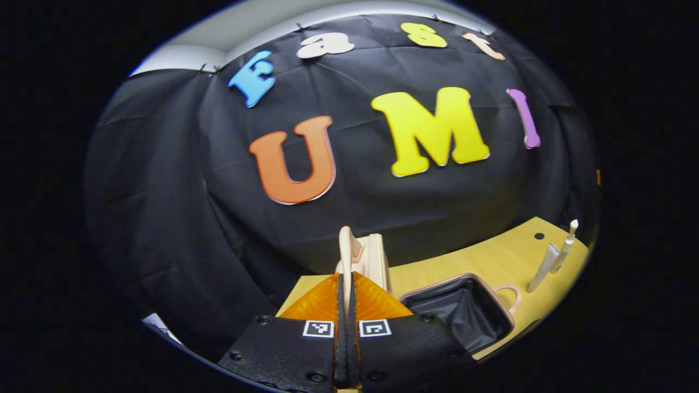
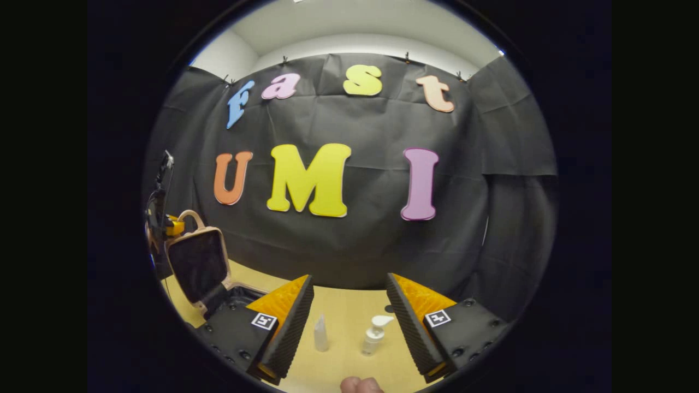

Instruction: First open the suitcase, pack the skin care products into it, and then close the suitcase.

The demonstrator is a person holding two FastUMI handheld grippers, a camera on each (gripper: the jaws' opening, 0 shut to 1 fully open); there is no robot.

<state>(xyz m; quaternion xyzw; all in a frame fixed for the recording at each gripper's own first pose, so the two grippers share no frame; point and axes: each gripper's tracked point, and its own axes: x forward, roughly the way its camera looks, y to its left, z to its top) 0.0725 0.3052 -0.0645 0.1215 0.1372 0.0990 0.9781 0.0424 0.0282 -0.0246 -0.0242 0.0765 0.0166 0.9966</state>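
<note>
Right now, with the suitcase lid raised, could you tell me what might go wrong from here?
1. The left gripper pinches only the lid by its handle edge; a slip could let it swing shut over the open suitcase.
2. The two bottles stand upright and close together between the right gripper's open jaws; taking one could topple the other.

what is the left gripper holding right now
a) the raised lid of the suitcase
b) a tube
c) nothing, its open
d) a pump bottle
a: in the left gripper view the left gripper has its fingers shut on the edge of the suitcase lid, held upright over the open black-lined suitcase.
</note>
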